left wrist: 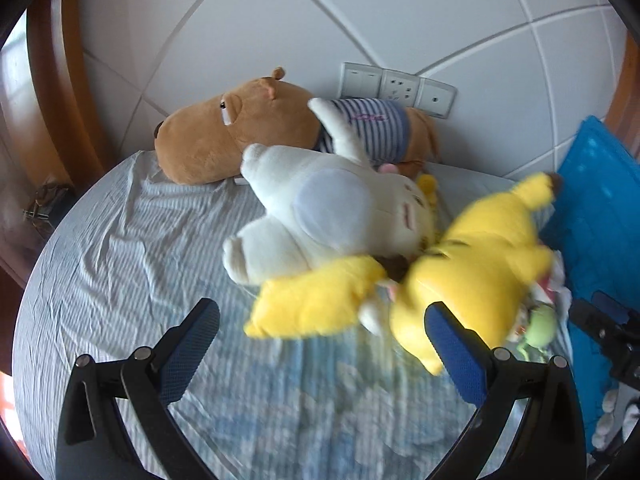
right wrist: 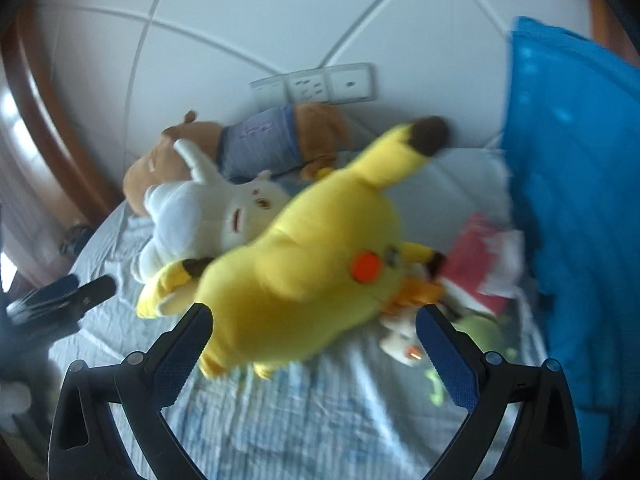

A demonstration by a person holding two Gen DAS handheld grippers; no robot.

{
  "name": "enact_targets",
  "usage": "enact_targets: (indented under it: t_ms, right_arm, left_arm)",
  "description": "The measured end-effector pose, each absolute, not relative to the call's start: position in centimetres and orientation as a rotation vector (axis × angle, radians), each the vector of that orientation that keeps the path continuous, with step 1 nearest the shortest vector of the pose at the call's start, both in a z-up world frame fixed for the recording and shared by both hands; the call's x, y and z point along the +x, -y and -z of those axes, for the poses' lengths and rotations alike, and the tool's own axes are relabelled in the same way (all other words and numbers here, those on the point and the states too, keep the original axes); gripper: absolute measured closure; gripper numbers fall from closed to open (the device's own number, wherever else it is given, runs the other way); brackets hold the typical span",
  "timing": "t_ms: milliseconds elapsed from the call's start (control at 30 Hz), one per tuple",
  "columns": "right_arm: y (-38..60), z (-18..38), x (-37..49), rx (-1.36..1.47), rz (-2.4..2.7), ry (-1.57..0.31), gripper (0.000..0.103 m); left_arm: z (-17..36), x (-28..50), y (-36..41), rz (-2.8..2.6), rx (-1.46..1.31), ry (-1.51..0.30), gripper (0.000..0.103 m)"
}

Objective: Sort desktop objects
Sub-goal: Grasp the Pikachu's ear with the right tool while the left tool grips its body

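A yellow Pikachu plush (right wrist: 312, 264) lies blurred on the striped bed sheet (left wrist: 120, 260), also in the left wrist view (left wrist: 460, 280). A white plush (left wrist: 328, 216) lies behind it against a brown bear plush (left wrist: 224, 136) in a striped shirt, both also in the right wrist view, white plush (right wrist: 200, 220) and bear (right wrist: 280, 144). My left gripper (left wrist: 320, 332) is open, its fingers at the Pikachu's near edge. My right gripper (right wrist: 314, 336) is open, its jaws either side of the Pikachu's lower body, touching nothing I can make out.
A blue pillow (right wrist: 580, 200) stands at the right. Small toys, one green (left wrist: 540, 328), and a red and white item (right wrist: 484, 264) lie beside it. Wall sockets (left wrist: 396, 88) sit on the tiled wall behind. A wooden frame (left wrist: 52, 80) runs at the left.
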State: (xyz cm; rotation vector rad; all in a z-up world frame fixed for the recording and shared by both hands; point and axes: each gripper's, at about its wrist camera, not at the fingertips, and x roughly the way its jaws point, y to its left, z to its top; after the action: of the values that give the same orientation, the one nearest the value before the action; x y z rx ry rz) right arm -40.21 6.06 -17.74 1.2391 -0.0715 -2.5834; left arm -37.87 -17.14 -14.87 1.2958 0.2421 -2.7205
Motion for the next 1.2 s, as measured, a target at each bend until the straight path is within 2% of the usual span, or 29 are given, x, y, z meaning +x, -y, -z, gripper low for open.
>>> enact_targets:
  t_ms: [300,600,633,667,700,767,933,1033,1067,1200]
  right_arm:
    - [-11.5,18.0,-37.0,1.252,2.635,0.101,0.0]
    - [-14.1,17.6,-37.7,1.219,2.639,0.048,0.0]
    - [-14.3,17.4,-38.1,1.214,2.64,0.051,0.0]
    - [-14.5,17.3,-38.5,1.213,2.642,0.056,0.0]
    - [-14.6,17.2,-38.9,1.216,2.639,0.059,0.001]
    - [-14.9,17.4,-39.7,1.225,2.636,0.062,0.005]
    - [-15.3,18.6,-42.2,1.263,2.605,0.121,0.023]
    - [-14.7,19.6,-44.3,1.269,2.566,0.177,0.023]
    - [-14.4,19.9,-45.1,1.267,2.556,0.191,0.023]
    - [-13.3,20.6,-48.5,1.229,2.54,0.278,0.022]
  left_arm:
    - [16.5,-35.7,9.2,2.726,1.339,-0.235,0.0]
    - [19.3,-38.2,4.1,2.685,1.363,-0.245,0.001]
    - [19.4,-38.9,4.0,2.67,1.349,-0.248,0.006]
    - [19.6,-39.6,4.0,2.655,1.346,-0.247,0.024]
    - [20.0,-40.5,4.0,2.638,1.364,-0.244,0.037]
    - [20.6,-42.0,4.2,2.632,1.402,-0.242,0.038]
    - [20.5,-43.1,5.9,2.677,1.407,-0.147,0.038]
    - [21.0,-43.3,7.6,2.69,1.449,-0.134,0.031]
    - [21.1,-43.3,8.0,2.694,1.457,-0.139,0.025]
    - [21.2,-43.5,8.8,2.711,1.472,-0.161,0.024]
